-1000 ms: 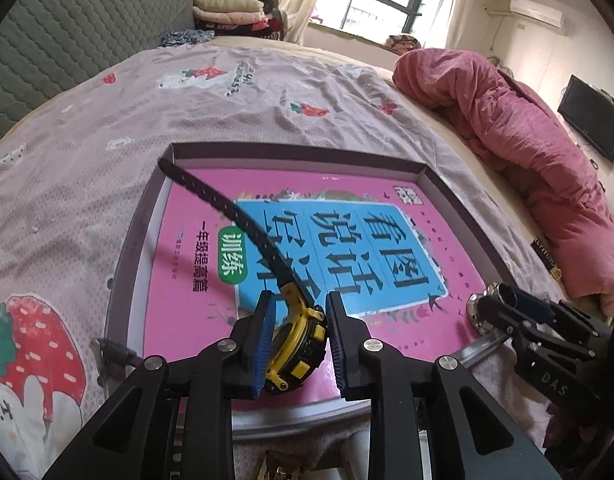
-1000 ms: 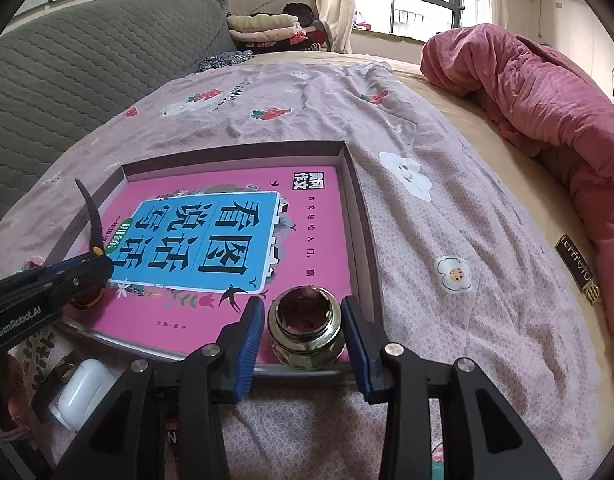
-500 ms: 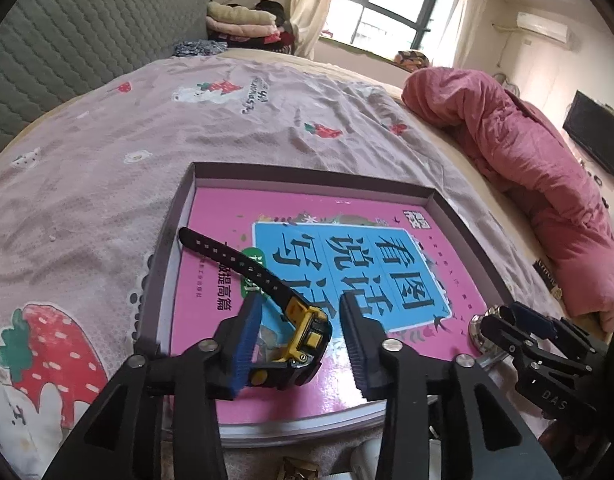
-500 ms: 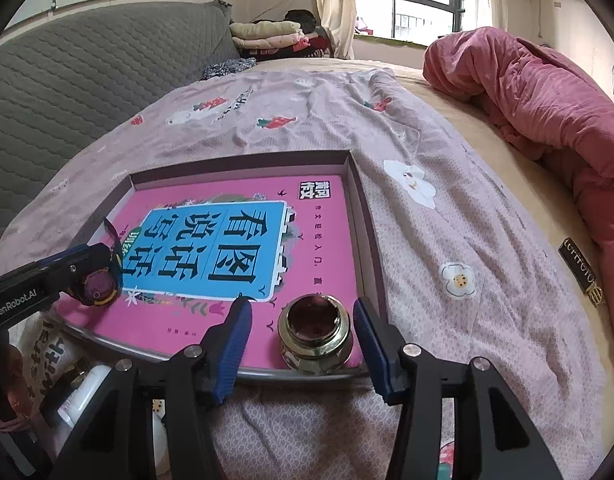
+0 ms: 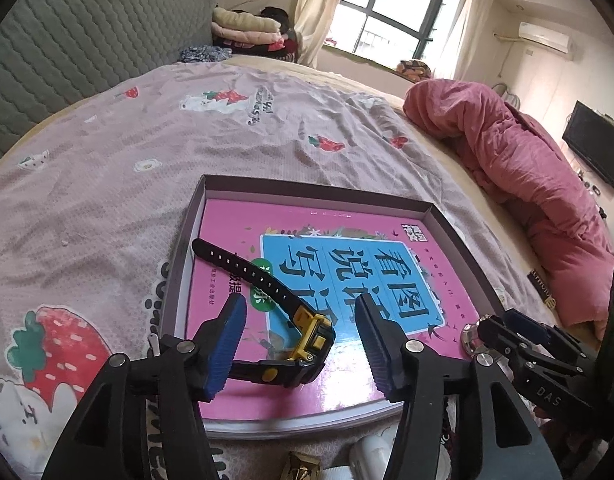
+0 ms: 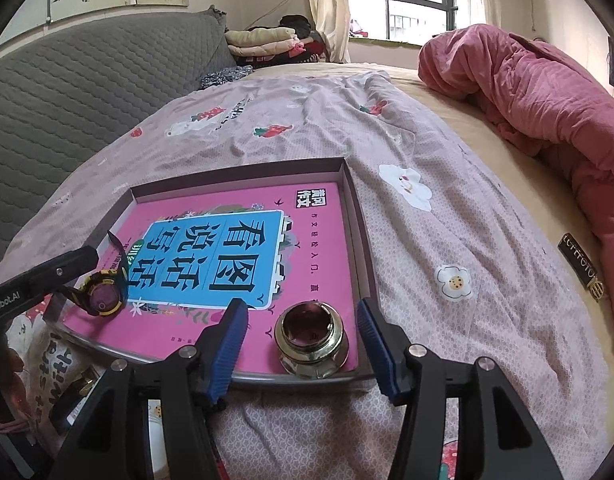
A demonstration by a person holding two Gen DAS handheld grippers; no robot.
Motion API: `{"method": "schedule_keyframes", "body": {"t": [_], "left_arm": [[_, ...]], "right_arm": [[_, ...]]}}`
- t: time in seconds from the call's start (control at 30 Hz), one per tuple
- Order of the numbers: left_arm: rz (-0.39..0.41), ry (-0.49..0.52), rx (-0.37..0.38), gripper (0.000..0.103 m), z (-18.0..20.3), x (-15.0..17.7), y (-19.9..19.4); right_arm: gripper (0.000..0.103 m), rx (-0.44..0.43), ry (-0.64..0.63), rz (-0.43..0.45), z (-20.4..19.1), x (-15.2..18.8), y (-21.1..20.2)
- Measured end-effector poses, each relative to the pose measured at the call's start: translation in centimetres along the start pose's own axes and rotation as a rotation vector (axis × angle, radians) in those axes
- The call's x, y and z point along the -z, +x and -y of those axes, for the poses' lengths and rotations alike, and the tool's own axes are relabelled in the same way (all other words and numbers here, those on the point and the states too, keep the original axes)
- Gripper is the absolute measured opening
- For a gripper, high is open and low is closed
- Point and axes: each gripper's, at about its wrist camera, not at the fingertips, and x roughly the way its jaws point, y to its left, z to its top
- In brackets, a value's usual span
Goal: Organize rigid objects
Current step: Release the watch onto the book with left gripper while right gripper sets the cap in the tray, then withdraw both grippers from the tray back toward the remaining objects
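Now my left gripper (image 5: 301, 346) is opening, pads clear of the watch (image 5: 307, 344) lying low-centre on the pink book (image 5: 347, 256); my right gripper (image 6: 303, 346) is opening around the untouched brass nut (image 6: 311, 338) in the tray (image 6: 357, 208).

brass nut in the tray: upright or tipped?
Upright: the brass flanged metal nut stands on its hex end on the pink book, bore facing up.

White object (image 5: 371, 454) cut off below
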Motion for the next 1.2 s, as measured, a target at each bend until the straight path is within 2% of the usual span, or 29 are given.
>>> {"method": "schedule_keyframes", "body": {"t": [0.57,0.97,1.2], "left_arm": [[-0.019,0.009,-0.012,0.07,-0.2,0.5,-2.0],[-0.023,0.028,-0.031,0.07,0.1,1.5,-4.2],[-0.033,0.052,-0.047,0.071,0.4,2.2,-4.9]], "right_arm": [[0.057,-0.008,-0.005,0.011,-0.2,-0.2,-0.4],[0.057,0.027,-0.082,0.073,-1.1,0.6,-3.1],[0.057,0.038,-0.112,0.065,-2.0,1.6,-4.3]]}}
